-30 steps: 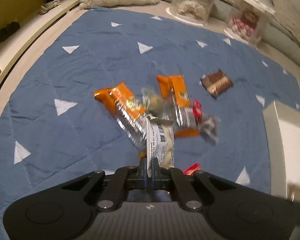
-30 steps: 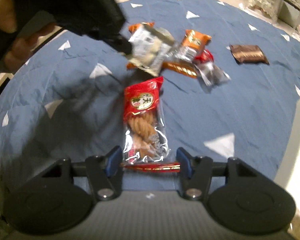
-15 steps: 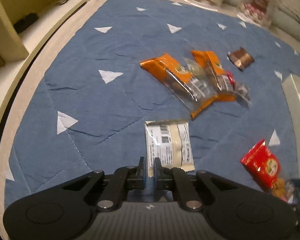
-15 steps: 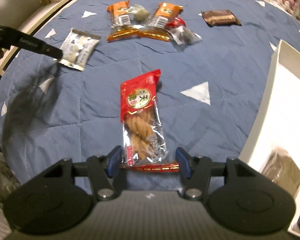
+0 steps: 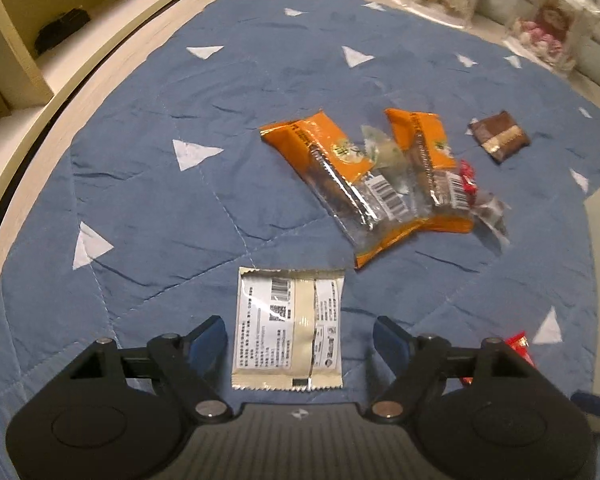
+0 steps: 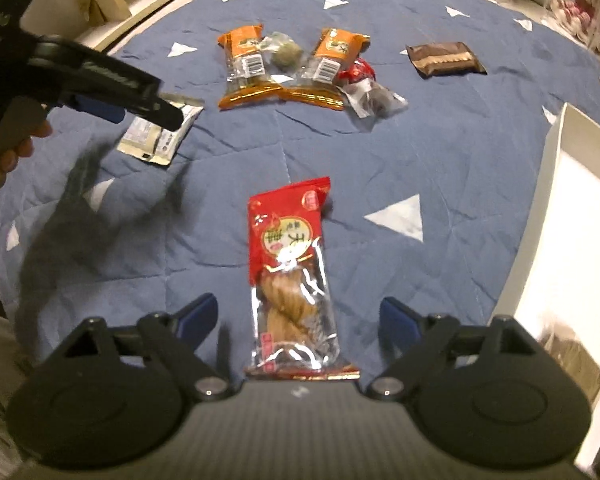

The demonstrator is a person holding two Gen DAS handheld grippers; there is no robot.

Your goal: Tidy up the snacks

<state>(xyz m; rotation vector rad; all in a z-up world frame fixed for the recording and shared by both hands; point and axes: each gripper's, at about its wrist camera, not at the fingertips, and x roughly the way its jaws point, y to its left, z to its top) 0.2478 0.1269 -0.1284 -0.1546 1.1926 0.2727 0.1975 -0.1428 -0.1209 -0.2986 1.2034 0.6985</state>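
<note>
Both grippers released: left gripper opening around white packet, right gripper opening around red packet; white box contents blurred.

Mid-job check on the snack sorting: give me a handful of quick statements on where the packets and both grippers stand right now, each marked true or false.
1. The left gripper pinches the cream packet. False: its jaws are opening and stand clear on both sides of the packet, which lies flat on the blue quilt.
2. The red twist-snack packet lies between the right gripper's spread jaws. True.
3. Two orange packets lie side by side in the pile. True.
4. The brown packet sits inside the white box. False: it lies on the quilt, apart from the pile.
5. The red twist-snack packet rests on the orange packets. False: it lies alone, nearer the right gripper.
</note>
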